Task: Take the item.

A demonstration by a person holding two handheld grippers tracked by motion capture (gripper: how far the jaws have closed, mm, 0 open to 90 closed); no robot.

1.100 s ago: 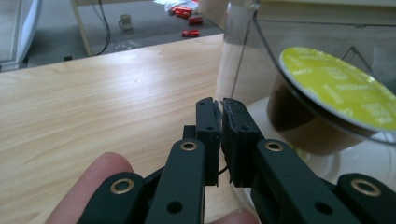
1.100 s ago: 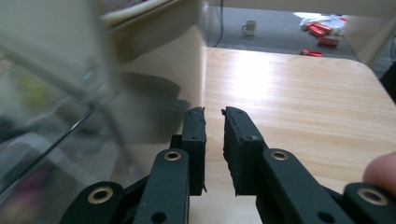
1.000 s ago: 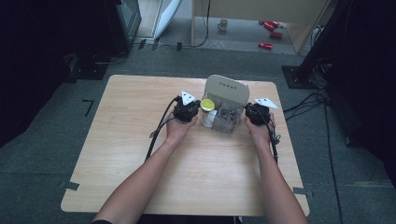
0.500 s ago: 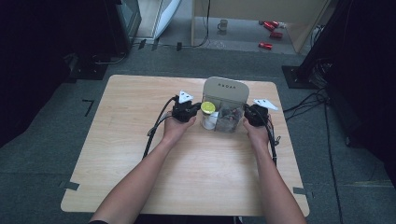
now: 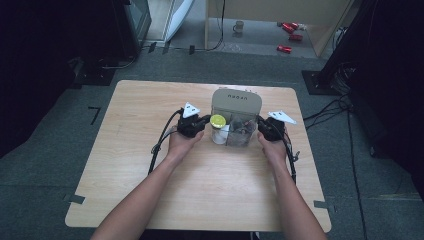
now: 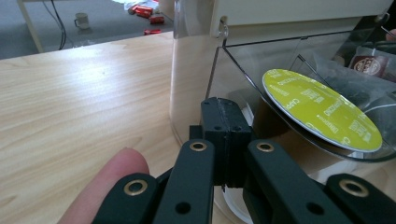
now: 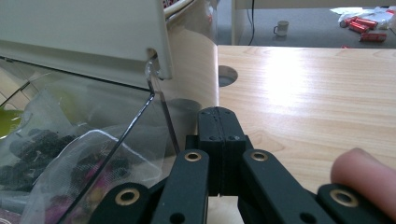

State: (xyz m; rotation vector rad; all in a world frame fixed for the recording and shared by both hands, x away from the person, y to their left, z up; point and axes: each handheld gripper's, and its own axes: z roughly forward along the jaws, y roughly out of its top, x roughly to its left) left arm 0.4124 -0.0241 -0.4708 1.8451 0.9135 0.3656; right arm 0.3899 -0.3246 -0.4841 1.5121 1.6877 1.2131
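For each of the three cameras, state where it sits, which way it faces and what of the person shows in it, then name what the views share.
High view: above the person's side, looking forward and down on the wooden table; forearms, left gripper, right gripper.
Left gripper view: rides the left gripper, jaws shut, facing the clear container and its yellow-lidded capsule; a fingertip shows.
Right gripper view: rides the right gripper, jaws shut, facing the container's other side and a tea bag; a fingertip shows.
Shared: the container and table.

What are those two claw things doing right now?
Left gripper: closed, holding nothing.
Right gripper: closed, holding nothing.
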